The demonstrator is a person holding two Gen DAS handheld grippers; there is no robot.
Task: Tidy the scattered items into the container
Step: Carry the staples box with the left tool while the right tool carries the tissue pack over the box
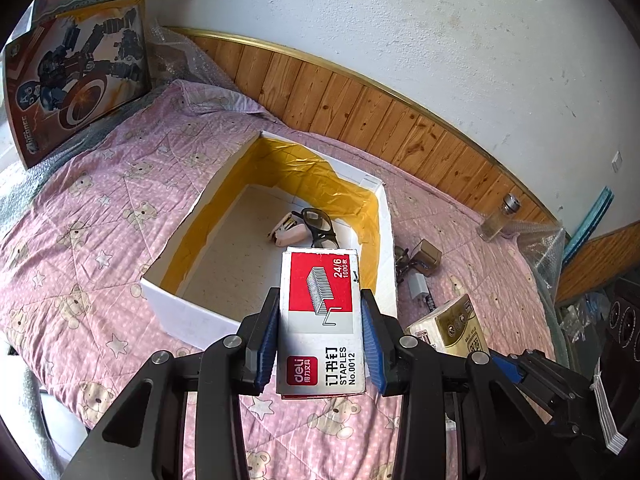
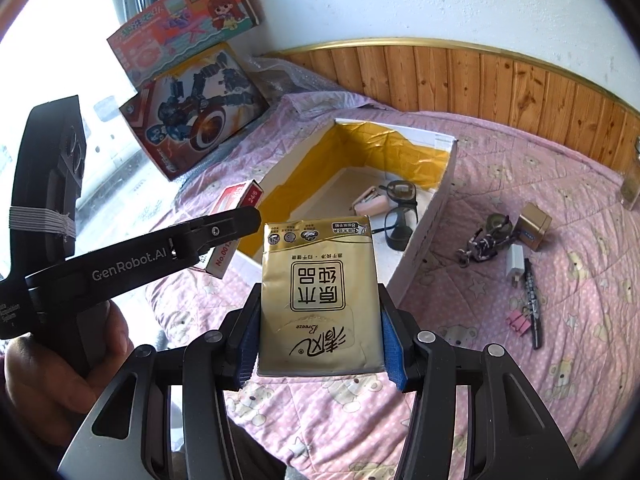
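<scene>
My left gripper [image 1: 320, 294] is shut on a red and white staples box [image 1: 320, 320], held above the near wall of the white container [image 1: 224, 176], whose inside is lined with yellow tape. A pink stapler [image 1: 290, 232] and black glasses [image 1: 320, 228] lie inside it. My right gripper [image 2: 319, 288] is shut on a gold tissue pack [image 2: 318, 296], held in front of the container's near corner [image 2: 424, 232]. The right wrist view shows a left gripper finger [image 2: 224, 228] with the staples box [image 2: 236, 204] by the container's left wall.
On the pink quilt right of the container lie a small gold box [image 2: 534, 226], a dark keychain [image 2: 486, 242], a white charger [image 2: 515, 266], a black pen [image 2: 532, 304] and pink clips [image 2: 520, 320]. A glass jar [image 1: 500, 220] stands by the wooden panel. Toy boxes [image 2: 192, 108] lean at back left.
</scene>
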